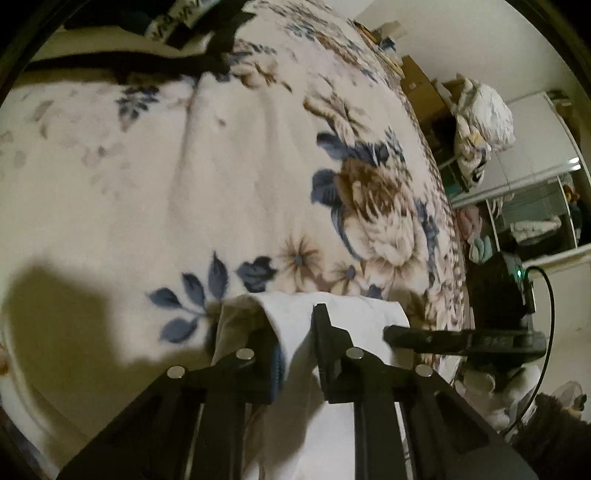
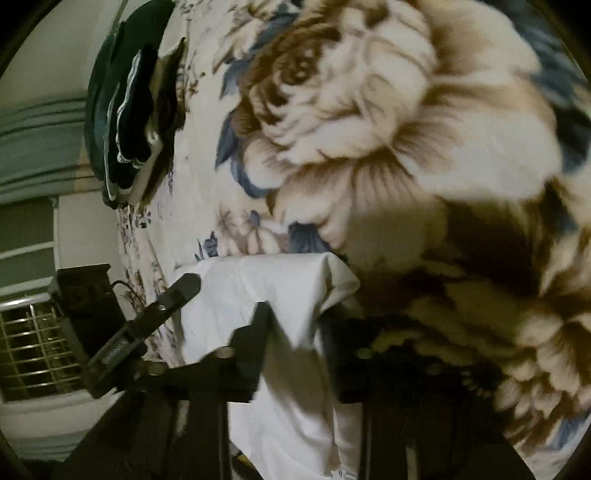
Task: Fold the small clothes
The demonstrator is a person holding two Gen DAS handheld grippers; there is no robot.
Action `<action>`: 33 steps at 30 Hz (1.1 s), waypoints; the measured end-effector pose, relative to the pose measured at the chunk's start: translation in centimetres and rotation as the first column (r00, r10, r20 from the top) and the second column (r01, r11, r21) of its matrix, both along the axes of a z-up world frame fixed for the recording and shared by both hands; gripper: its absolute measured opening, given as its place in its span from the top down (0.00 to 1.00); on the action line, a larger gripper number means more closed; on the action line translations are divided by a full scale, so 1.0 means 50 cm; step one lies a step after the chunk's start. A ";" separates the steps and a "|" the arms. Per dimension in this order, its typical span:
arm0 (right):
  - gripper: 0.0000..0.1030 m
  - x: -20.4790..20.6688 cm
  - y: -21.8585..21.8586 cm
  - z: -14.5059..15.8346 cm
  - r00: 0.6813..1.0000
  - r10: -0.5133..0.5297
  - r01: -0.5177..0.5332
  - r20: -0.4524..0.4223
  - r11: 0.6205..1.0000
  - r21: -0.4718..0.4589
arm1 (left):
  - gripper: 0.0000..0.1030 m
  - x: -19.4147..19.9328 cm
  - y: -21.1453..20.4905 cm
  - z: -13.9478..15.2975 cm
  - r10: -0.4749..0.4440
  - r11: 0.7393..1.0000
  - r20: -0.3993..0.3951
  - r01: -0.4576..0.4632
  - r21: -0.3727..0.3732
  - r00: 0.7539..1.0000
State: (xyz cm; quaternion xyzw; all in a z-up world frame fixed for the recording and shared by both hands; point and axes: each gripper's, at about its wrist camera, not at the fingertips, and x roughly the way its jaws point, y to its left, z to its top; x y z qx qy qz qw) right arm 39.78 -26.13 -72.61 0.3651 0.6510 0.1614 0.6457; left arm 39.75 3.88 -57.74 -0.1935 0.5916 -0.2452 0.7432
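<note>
A small white garment (image 1: 295,321) hangs between my two grippers above a bed with a floral blanket (image 1: 184,177). My left gripper (image 1: 291,332) is shut on one edge of it, the cloth bunched between the fingers. In the right wrist view the same white garment (image 2: 258,291) is stretched across, and my right gripper (image 2: 291,325) is shut on its other edge. The other gripper shows as a black bar in each view, at the right in the left wrist view (image 1: 443,338) and at the left in the right wrist view (image 2: 162,306).
A stack of dark folded clothes (image 2: 133,122) lies at the far end of the blanket (image 2: 369,129); it also shows in the left wrist view (image 1: 177,33). Beside the bed stand cardboard boxes (image 1: 417,85), a white bag (image 1: 484,122) and a mirrored wardrobe (image 1: 535,206).
</note>
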 end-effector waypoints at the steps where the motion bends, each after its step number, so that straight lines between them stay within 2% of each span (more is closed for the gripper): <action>1: 0.87 0.003 0.001 0.006 1.000 -0.003 0.003 0.004 1.000 -0.006 | 0.88 0.006 0.003 0.009 0.010 1.000 0.000 -0.010 -0.007 1.000; 5: 0.90 0.032 -0.008 0.049 0.998 -0.045 0.045 0.033 0.999 -0.021 | 0.88 0.061 0.000 0.041 0.014 1.000 0.017 -0.014 -0.026 1.000; 8: 0.90 0.096 -0.014 0.085 0.996 -0.062 0.066 0.068 0.996 -0.054 | 0.88 0.136 -0.006 0.050 0.025 0.999 0.020 -0.025 -0.029 0.999; 11: 0.90 0.162 -0.017 0.099 0.994 -0.072 0.080 0.083 0.992 -0.095 | 0.85 0.221 -0.010 0.031 0.020 0.999 -0.020 -0.020 -0.029 1.000; 12: 0.90 0.187 -0.021 0.094 0.996 -0.070 0.076 0.063 0.992 -0.097 | 0.85 0.238 -0.008 0.022 0.020 0.999 -0.044 -0.021 -0.033 0.999; 13: 0.86 0.208 -0.024 0.086 0.997 -0.073 0.076 0.032 0.992 -0.101 | 0.85 0.248 -0.002 0.015 0.024 0.999 -0.069 -0.027 -0.041 0.997; 15: 0.81 0.232 -0.038 0.084 0.998 -0.068 0.066 -0.009 0.988 -0.139 | 0.85 0.238 0.013 0.016 0.030 0.999 -0.084 -0.033 -0.038 0.996; 16: 0.75 0.228 -0.047 0.092 0.998 -0.065 0.064 -0.001 0.987 -0.148 | 0.81 0.217 0.027 0.024 0.035 0.998 -0.071 -0.038 -0.045 0.997; 17: 0.63 0.219 -0.055 0.104 0.998 -0.063 0.064 0.014 0.987 -0.146 | 0.72 0.194 0.039 0.031 0.040 0.998 -0.067 -0.044 -0.051 0.997; 18: 0.58 0.204 -0.063 0.116 0.998 -0.063 0.065 0.025 0.989 -0.130 | 0.65 0.177 0.050 0.038 0.048 0.997 -0.066 -0.052 -0.052 0.997; 19: 0.55 0.183 -0.069 0.124 0.998 -0.064 0.067 0.026 0.992 -0.107 | 0.53 0.155 0.063 0.044 0.065 0.997 -0.064 -0.068 -0.048 0.996; 21: 0.55 0.146 -0.066 0.121 0.998 -0.061 0.061 0.014 0.996 -0.063 | 0.51 0.105 0.080 0.053 0.096 0.994 -0.051 -0.098 -0.042 0.994; 25: 0.55 0.099 -0.043 0.081 0.997 -0.067 0.067 -0.032 0.998 -0.001 | 0.51 0.065 0.061 0.035 0.098 0.995 -0.067 -0.100 -0.022 0.993; 27: 0.55 0.087 -0.037 0.039 0.991 -0.100 0.101 -0.088 0.995 0.002 | 0.54 0.064 0.044 0.016 0.123 0.992 -0.049 -0.122 0.017 0.991; 29: 0.55 0.082 -0.034 0.008 0.982 -0.127 0.131 -0.137 0.991 0.018 | 0.95 0.065 0.028 0.012 0.132 0.990 -0.021 -0.131 0.058 0.991; 30: 0.55 0.079 -0.035 0.001 0.979 -0.142 0.147 -0.145 0.989 0.024 | 0.95 0.068 0.020 0.015 0.129 0.990 -0.016 -0.127 0.068 0.992; 31: 0.65 0.079 -0.034 0.003 0.979 -0.149 0.154 -0.137 0.988 0.023 | 0.95 0.068 0.018 0.022 0.129 0.989 -0.003 -0.129 0.071 0.992; 32: 0.84 0.079 -0.035 0.011 0.982 -0.152 0.156 -0.114 0.987 0.025 | 0.95 0.067 0.018 0.030 0.130 0.989 0.010 -0.130 0.066 0.991; 33: 0.91 0.083 -0.034 0.028 0.985 -0.153 0.154 -0.075 0.988 0.017 | 0.95 0.066 0.022 0.036 0.131 0.990 0.014 -0.131 0.057 0.991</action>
